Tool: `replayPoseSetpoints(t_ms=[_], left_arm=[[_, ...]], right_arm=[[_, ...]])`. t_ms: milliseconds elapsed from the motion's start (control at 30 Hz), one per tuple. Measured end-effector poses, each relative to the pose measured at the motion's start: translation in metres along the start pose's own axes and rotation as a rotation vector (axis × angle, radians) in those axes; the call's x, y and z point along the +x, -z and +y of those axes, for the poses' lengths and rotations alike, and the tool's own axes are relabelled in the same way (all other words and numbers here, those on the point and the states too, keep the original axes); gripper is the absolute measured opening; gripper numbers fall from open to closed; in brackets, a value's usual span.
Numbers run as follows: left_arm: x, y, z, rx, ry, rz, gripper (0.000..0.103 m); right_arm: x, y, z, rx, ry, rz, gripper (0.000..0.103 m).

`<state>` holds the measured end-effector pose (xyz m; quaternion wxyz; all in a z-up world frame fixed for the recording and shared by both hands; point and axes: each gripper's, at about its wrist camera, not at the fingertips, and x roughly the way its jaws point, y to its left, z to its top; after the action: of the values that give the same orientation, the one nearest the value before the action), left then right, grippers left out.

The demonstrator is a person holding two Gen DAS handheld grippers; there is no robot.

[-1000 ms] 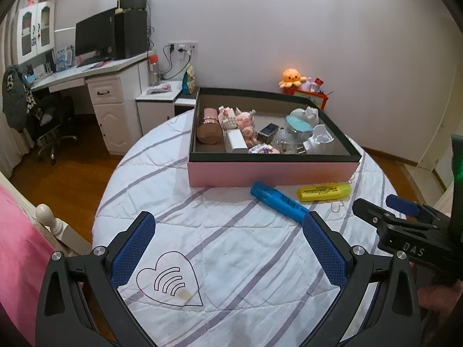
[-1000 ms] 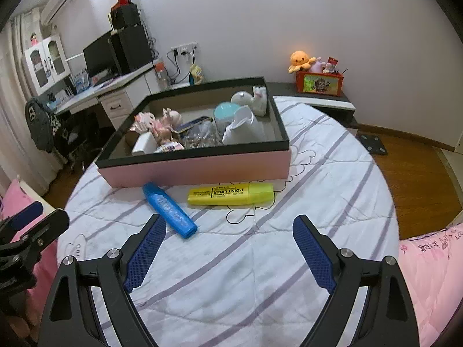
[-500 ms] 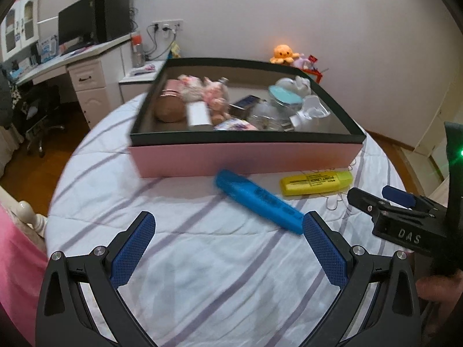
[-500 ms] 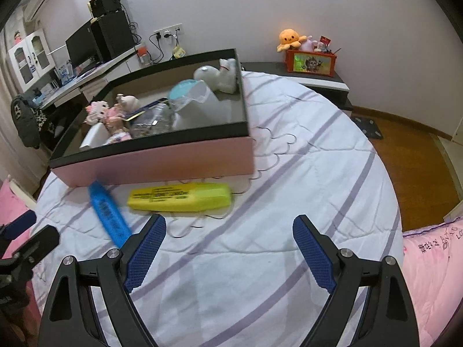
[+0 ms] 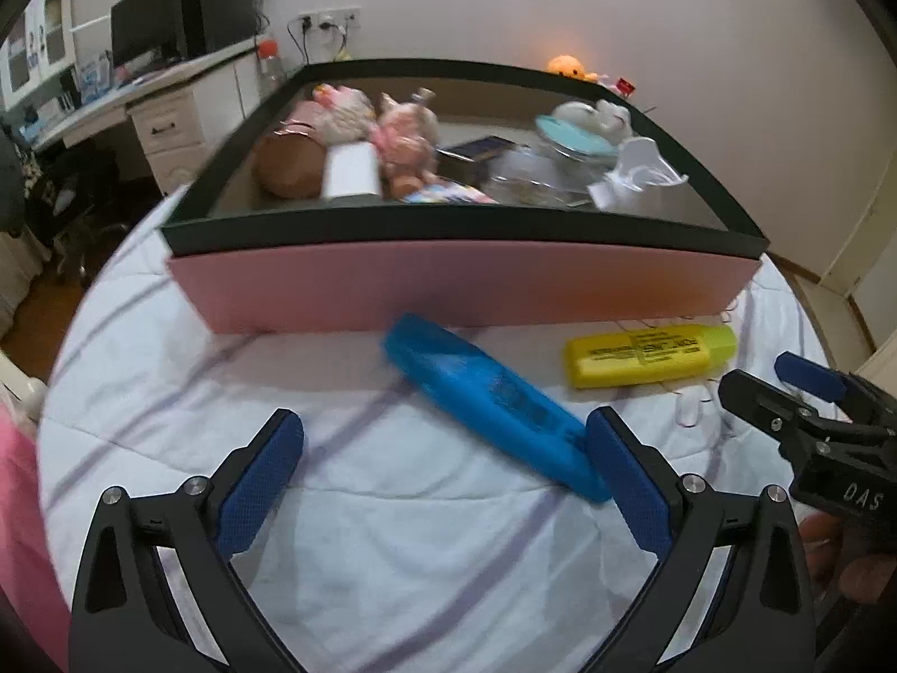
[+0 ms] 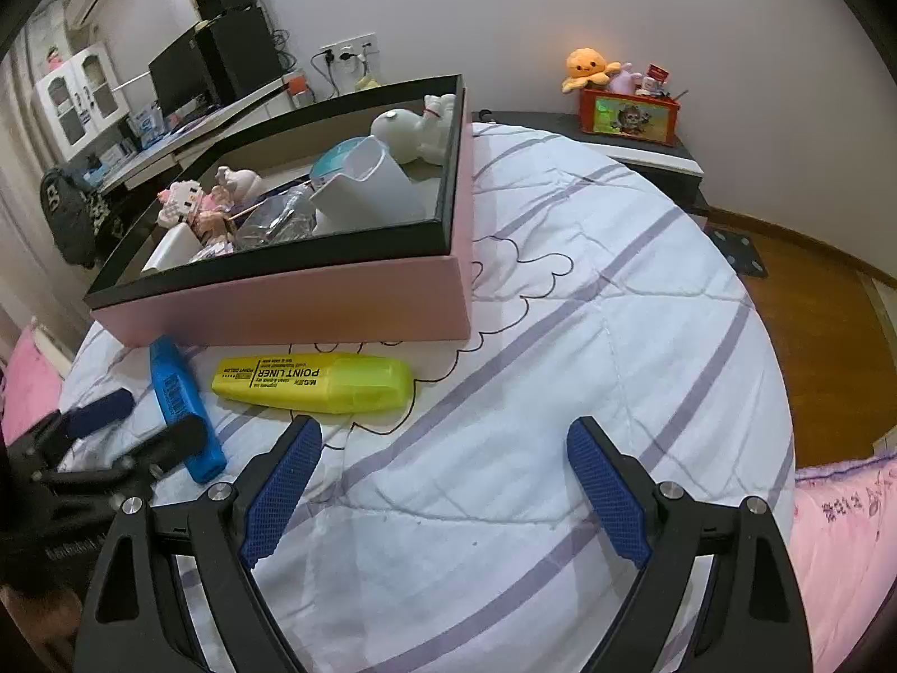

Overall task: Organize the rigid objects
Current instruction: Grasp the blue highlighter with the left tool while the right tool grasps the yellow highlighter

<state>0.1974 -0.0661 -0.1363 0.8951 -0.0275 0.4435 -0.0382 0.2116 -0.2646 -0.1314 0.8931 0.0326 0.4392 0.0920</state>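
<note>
A blue highlighter (image 5: 493, 401) (image 6: 179, 401) and a yellow highlighter (image 5: 650, 353) (image 6: 314, 381) lie on the white striped quilt in front of a pink box with a black rim (image 5: 459, 291) (image 6: 291, 303). My left gripper (image 5: 443, 471) is open just short of the blue highlighter, whose near end lies by the right finger. My right gripper (image 6: 443, 485) is open over bare quilt, its left pad close to the yellow highlighter. Each gripper shows at the edge of the other's view.
The box holds several toys, a white holder (image 6: 370, 185) and a teal lid (image 5: 572, 137). A desk with a monitor (image 5: 146, 39) stands at the back left. A low shelf with an orange plush and a red tin (image 6: 628, 118) stands at the back right.
Both grippers have moved forward and down toward the highlighters and the box, which now look larger and nearer. Both sets of jaws stay equally wide.
</note>
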Motion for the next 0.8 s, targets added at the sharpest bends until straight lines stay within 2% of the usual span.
replayPoseSetpoints(t_ms=[200,433,567,667,800], left_arm=[[-0.003,-0.002,0.022,-0.048,0.005,0.013,0.098],[0.005,-0.008,-0.003,-0.039,0.031,0.017,0.103],[0.017,-0.008,-0.016,0.010,-0.042,0.026,0.102],[0.015,-0.005,-0.016,0.038,-0.053,0.026,0.095],[0.004,0.002,-0.004,0.086,-0.045,0.010,0.072]], right_arm=[[0.009,-0.003,0.012,-0.062,-0.020,0.010,0.091],[0.010,-0.006,0.014,-0.070,-0.011,0.018,0.091],[0.010,-0.004,0.016,-0.075,0.006,0.023,0.091],[0.011,-0.005,0.017,-0.082,0.013,0.027,0.091],[0.012,-0.006,0.025,-0.115,-0.007,0.029,0.091]])
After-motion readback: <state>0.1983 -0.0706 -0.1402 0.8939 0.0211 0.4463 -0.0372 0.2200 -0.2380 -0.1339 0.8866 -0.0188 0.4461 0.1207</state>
